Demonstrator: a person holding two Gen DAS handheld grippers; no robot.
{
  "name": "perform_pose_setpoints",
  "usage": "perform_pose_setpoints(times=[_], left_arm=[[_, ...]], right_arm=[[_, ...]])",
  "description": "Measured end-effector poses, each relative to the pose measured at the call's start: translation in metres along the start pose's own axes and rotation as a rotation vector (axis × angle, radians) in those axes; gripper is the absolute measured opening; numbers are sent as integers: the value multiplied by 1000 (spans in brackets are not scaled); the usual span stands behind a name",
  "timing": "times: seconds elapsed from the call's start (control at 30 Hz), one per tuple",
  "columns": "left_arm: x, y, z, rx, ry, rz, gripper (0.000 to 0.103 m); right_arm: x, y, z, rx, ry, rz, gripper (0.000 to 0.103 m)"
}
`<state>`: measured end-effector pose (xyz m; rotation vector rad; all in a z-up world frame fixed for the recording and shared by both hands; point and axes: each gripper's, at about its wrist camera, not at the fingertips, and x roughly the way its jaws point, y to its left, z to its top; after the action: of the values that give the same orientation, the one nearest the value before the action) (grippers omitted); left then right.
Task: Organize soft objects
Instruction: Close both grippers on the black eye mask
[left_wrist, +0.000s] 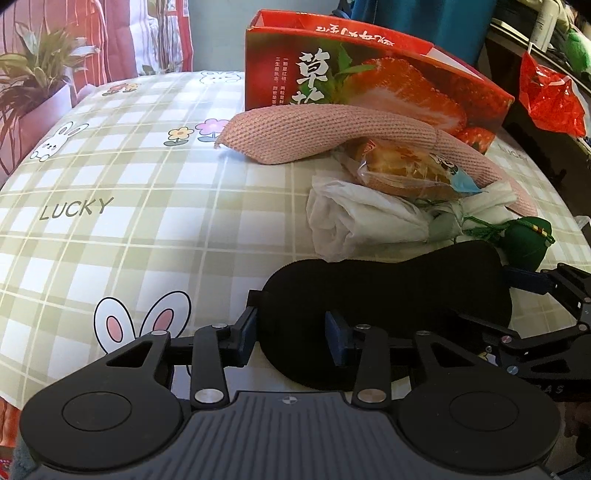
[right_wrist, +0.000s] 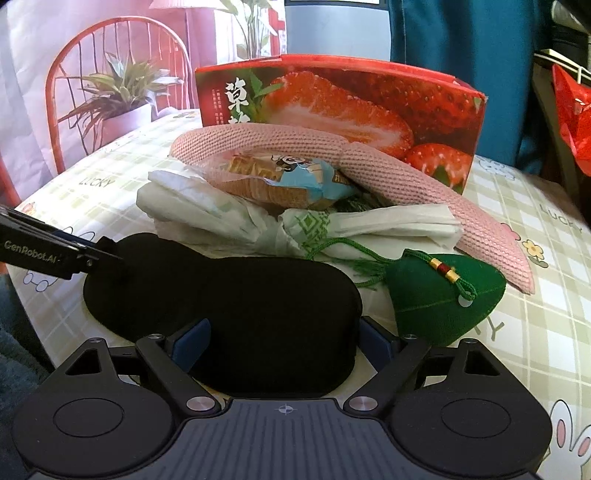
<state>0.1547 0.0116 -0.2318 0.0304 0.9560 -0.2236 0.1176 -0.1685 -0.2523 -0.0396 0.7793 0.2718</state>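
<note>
Straddling one end each of the black eye mask (left_wrist: 388, 314), our left claw (left_wrist: 291, 332) stands narrowed around its left lobe and our right claw (right_wrist: 284, 343) stands wide around the other, so we judge a two-ended lift that keeps it flat. Pads look close, yet we cannot tell if they press. Beyond both claws wait the soft pile and the strawberry box (left_wrist: 369, 74) on the checked surface (left_wrist: 129, 184).

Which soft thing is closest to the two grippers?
The black eye mask. It lies flat at the front, with both grippers' fingers around its ends, while the pink knitted tube and green pouch lie farther back or aside.
</note>
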Motion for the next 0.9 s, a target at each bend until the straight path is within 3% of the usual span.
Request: perform_pose_setpoints(times=[0.1,0.3,0.5,0.73,0.9], left_arm=[[0,1,-1,-10,-7,-2,42],[-3,-1,-5,-2,-17,8,42],[-4,1,-6,-15,-23,0,43],[-10,21,-9,-110,-32,-66,47],[-15,30,-12,-142,-40,-57,49]], right_arm=[[-3,-1,-1,22,-4,6,80],[-14,-8,-4,104,-13,39,58],[-18,-17,-3,129,-21,-1,36],[-17,-20,-6,146,-19,-4,32],[-16,-19,-7,137,-22,-11,32]])
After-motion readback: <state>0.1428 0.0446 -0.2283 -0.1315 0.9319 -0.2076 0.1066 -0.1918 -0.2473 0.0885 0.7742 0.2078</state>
